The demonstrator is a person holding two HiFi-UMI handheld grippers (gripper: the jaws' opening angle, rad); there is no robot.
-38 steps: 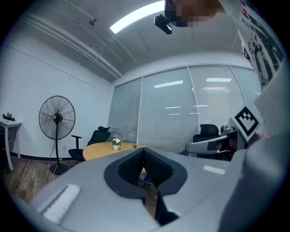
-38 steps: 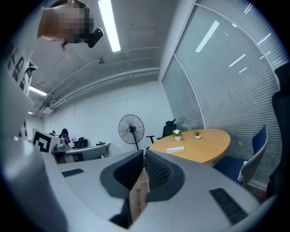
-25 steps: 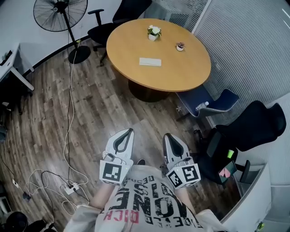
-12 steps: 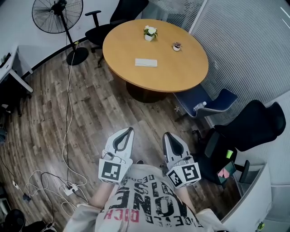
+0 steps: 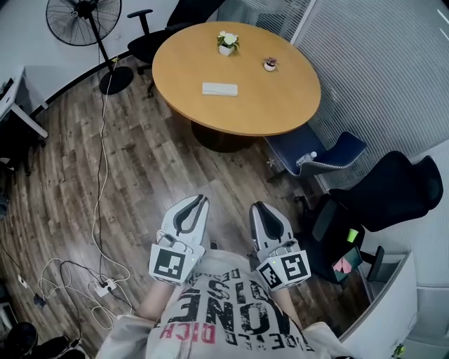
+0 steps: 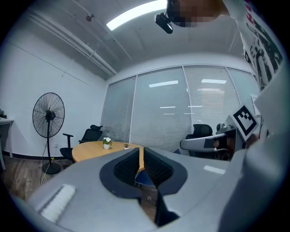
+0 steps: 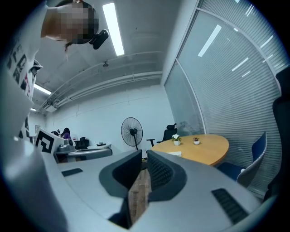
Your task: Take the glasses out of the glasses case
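Table shift: in the head view the round table [image 5: 277,105] sits higher and further left than a second ago.
Fan shift: the fan [image 5: 83,12] slides the same way; the top edge now cuts its head.
Grippers vs before: the left gripper [image 5: 198,201] and right gripper [image 5: 258,207] hold the same spot in the frame, side by side ahead of our torso, pointing level toward the table.
Left gripper: clenched on nothing; only a sliver of tabletop shows between its pads.
Right gripper: clenched, empty; a sliver of planks shows between its pads.
Floor [image 5: 154,175]: wood planks; an open stretch lies between us and the table.
Black chair [image 5: 396,189]: to our right, beside the blinds.
Blue chair [image 5: 316,148]: at the table's near-right edge.
Cable [image 5: 104,161]: runs from the fan's base down to a power strip [image 5: 106,286] on our left.
Glasses case [image 5: 219,89]: white, flat, lying on the table left of centre, well apart from both grippers; we cannot tell what it holds.
White pot [image 5: 226,49]: at the table's far edge, holding white flowers.
Small pot [image 5: 270,66]: right of the white pot, holding a tiny plant.
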